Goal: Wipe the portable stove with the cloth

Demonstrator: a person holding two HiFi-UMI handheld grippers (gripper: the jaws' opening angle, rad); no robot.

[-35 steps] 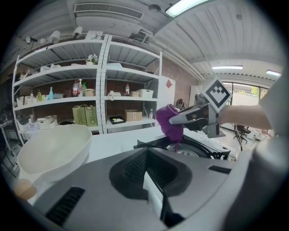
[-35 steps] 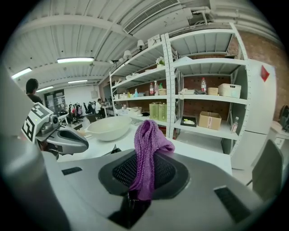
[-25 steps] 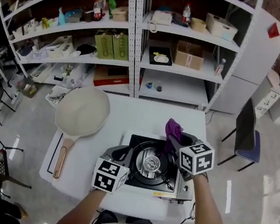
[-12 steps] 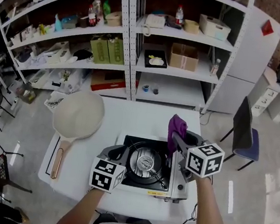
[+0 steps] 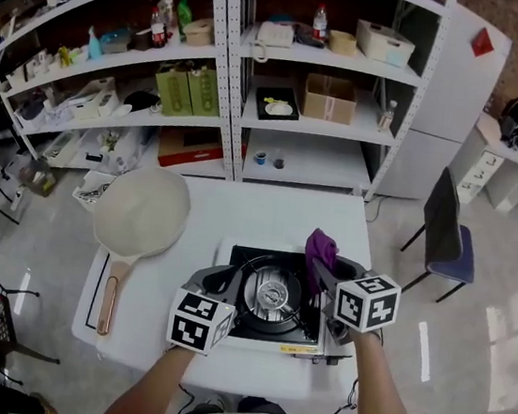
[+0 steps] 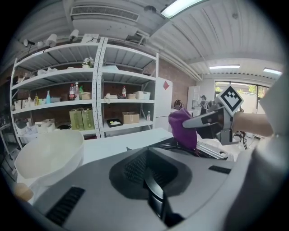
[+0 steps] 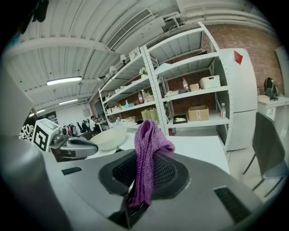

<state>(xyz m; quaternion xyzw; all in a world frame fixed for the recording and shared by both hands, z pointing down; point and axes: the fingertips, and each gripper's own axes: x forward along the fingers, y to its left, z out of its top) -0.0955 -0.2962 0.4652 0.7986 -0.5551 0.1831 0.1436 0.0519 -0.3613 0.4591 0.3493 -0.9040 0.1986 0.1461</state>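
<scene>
The portable stove (image 5: pixel 271 298) sits on the white table (image 5: pixel 268 212), nearest me. My right gripper (image 5: pixel 326 269) is shut on a purple cloth (image 5: pixel 320 249), which hangs over the stove's back right corner. In the right gripper view the cloth (image 7: pixel 146 153) drapes from between the closed jaws of the gripper (image 7: pixel 133 198). My left gripper (image 5: pixel 226 280) rests at the stove's left edge. In its own view the left gripper (image 6: pixel 149 178) has its jaws together with nothing between them. That view also shows the cloth (image 6: pixel 183 128) and the right gripper (image 6: pixel 205 121).
A cream pan (image 5: pixel 140 209) with a wooden handle (image 5: pixel 112 297) lies on the table's left side. White shelving (image 5: pixel 237 85) loaded with boxes and bottles stands behind the table. A dark chair (image 5: pixel 449 236) is on the floor to the right.
The right gripper lifted the cloth up from the burner's right side and has come slightly back down. The left gripper has stayed at the stove's left edge.
</scene>
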